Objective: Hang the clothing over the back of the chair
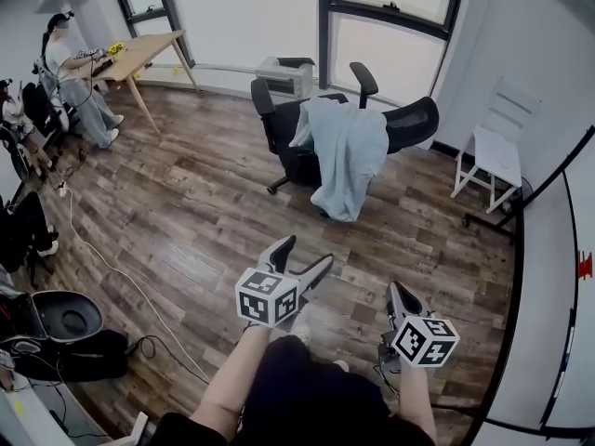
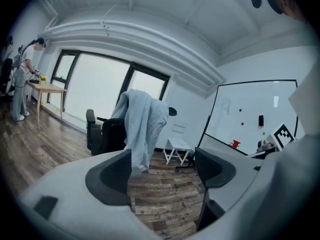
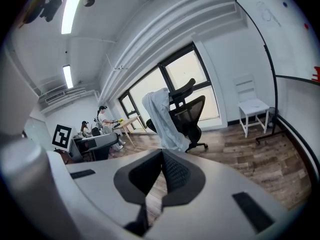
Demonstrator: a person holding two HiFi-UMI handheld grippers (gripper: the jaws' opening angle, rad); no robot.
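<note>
A pale blue garment hangs draped over the back of a black office chair by the window, its hem near the floor. It also shows in the left gripper view as the garment on the chair, and in the right gripper view as the garment on the chair. Both grippers are well short of the chair, held low near the person's lap. My left gripper is open and empty. My right gripper is shut with nothing between its jaws.
A white stool stands at the right by a whiteboard. A wooden table with seated people is far left. A cable crosses the wooden floor; bags lie at the near left.
</note>
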